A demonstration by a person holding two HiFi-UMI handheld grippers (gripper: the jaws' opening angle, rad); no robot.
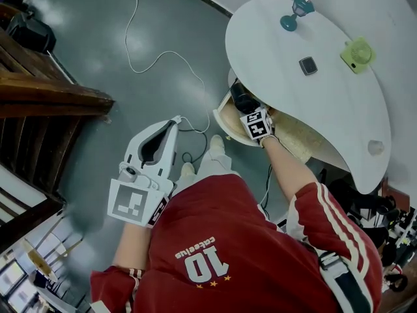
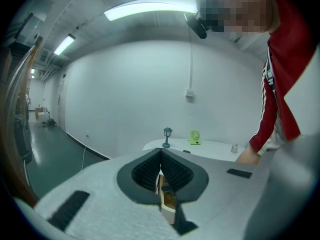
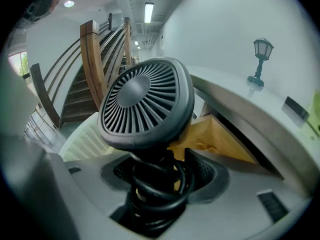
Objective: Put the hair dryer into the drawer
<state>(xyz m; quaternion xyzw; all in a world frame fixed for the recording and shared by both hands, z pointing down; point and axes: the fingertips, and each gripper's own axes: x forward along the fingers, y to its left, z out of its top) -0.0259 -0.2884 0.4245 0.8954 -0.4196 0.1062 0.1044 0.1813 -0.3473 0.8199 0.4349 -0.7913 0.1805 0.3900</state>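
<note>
The black hair dryer (image 1: 245, 100) hangs just over the open wooden drawer (image 1: 301, 143) under the white table. My right gripper (image 1: 251, 111) is shut on its handle, where the black cord is coiled. In the right gripper view the dryer's round grille (image 3: 145, 104) fills the middle, and the drawer's (image 3: 216, 140) pale wood inside lies right behind it. My left gripper (image 1: 174, 122) stays out to the left over the floor, away from the drawer. Its fingertips (image 2: 160, 151) meet with nothing between them.
The white table (image 1: 326, 83) carries a small teal lamp figurine (image 1: 293, 12), a green mini fan (image 1: 357, 54), a dark square object (image 1: 308, 65) and a small white cup (image 1: 376, 147). A white cable (image 1: 140, 57) runs across the grey floor. A wooden staircase (image 1: 39, 90) stands at left.
</note>
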